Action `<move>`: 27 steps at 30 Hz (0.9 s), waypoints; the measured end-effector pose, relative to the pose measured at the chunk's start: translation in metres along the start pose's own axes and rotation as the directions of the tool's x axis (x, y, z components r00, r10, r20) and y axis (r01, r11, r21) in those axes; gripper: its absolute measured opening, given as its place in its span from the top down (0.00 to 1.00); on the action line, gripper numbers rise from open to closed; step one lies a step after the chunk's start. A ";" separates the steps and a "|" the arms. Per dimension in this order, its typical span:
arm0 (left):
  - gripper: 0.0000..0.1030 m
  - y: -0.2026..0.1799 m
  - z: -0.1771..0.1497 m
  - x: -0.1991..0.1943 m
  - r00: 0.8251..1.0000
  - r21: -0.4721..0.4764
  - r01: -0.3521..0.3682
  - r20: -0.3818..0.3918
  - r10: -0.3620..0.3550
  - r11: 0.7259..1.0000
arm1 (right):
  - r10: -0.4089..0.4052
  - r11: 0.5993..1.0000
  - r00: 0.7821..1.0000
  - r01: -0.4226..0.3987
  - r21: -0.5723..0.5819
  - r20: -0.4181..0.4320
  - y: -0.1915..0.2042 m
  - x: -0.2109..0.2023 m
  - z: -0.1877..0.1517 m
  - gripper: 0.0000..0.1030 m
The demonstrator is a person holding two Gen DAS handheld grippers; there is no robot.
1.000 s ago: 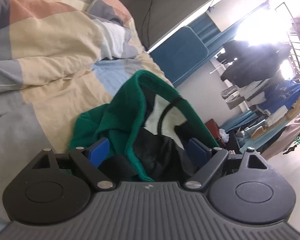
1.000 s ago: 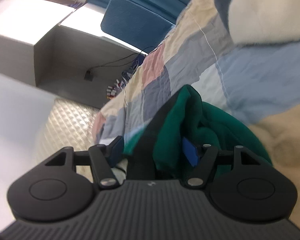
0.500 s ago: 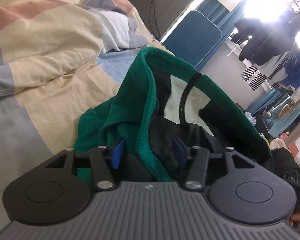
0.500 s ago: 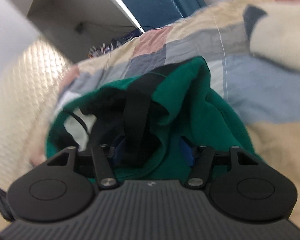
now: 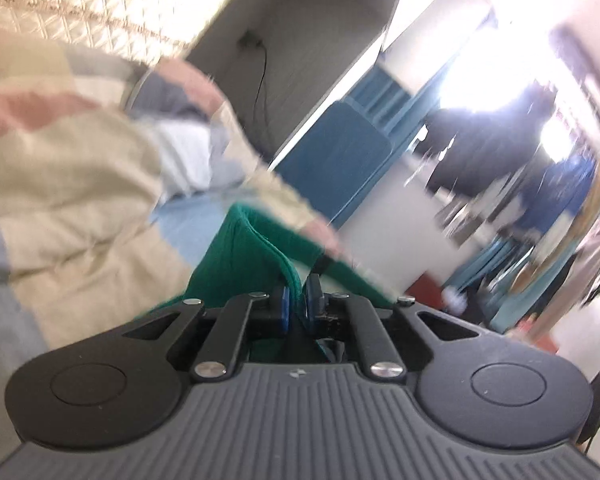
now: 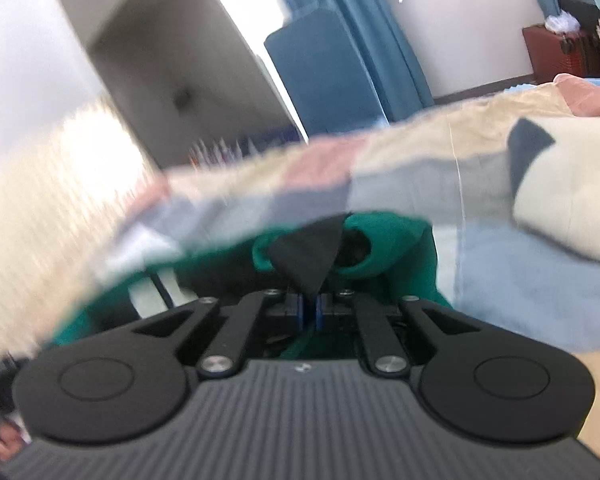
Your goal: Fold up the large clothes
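Note:
A green garment (image 5: 244, 256) with a black lining lies bunched on a patchwork quilt (image 5: 68, 184). My left gripper (image 5: 296, 306) is shut on the garment's green hem, which rises as a taut fold between the blue pads. In the right wrist view the same green garment (image 6: 384, 236) shows a black lining flap (image 6: 308, 256). My right gripper (image 6: 309, 312) is shut on that flap's point and the green cloth under it. Both views are blurred by motion.
The quilt (image 6: 500, 208) covers the bed on all sides of the garment. A quilted cream headboard (image 5: 100, 8) and a grey wall stand behind. A blue padded chair (image 5: 340, 160) is past the bed's edge, and clothes hang on a rack (image 5: 500, 152) at far right.
Both grippers went from open around the cloth to shut on it. Both have lifted, drawing the green garment up and stretching it between them; the right gripper has also rolled.

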State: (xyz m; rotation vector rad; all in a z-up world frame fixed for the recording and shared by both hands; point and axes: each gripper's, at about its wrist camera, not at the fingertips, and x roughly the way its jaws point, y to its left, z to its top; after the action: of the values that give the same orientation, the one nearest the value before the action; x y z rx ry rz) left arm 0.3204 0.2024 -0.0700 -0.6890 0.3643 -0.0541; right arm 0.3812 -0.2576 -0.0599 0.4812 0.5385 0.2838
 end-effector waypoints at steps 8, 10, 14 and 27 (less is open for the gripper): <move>0.92 -0.021 0.062 0.060 0.996 -0.017 -0.088 0.017 0.088 0.996 | 0.018 0.990 0.999 -0.023 0.140 0.038 -0.009 0.031 0.077 0.92; 0.92 -0.021 0.070 0.090 0.989 0.005 -0.151 0.005 0.151 0.989 | -0.042 0.989 0.999 0.044 0.141 -0.016 -0.011 0.062 0.088 0.92; 0.92 -0.005 0.078 0.160 0.966 0.054 -0.252 -0.038 0.254 0.966 | -0.158 0.981 0.985 0.165 0.099 -0.075 -0.022 0.122 0.090 0.92; 0.94 0.093 0.044 0.288 0.866 0.099 -0.400 -0.283 0.412 0.911 | -0.265 0.962 0.935 0.273 0.003 -0.238 -0.071 0.239 0.035 0.91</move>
State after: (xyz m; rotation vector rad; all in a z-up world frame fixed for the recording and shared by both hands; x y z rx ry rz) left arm 0.5988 0.2529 -0.1870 -0.5543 0.7944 0.2397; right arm 0.6066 -0.2399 -0.1700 0.4048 0.8344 0.0673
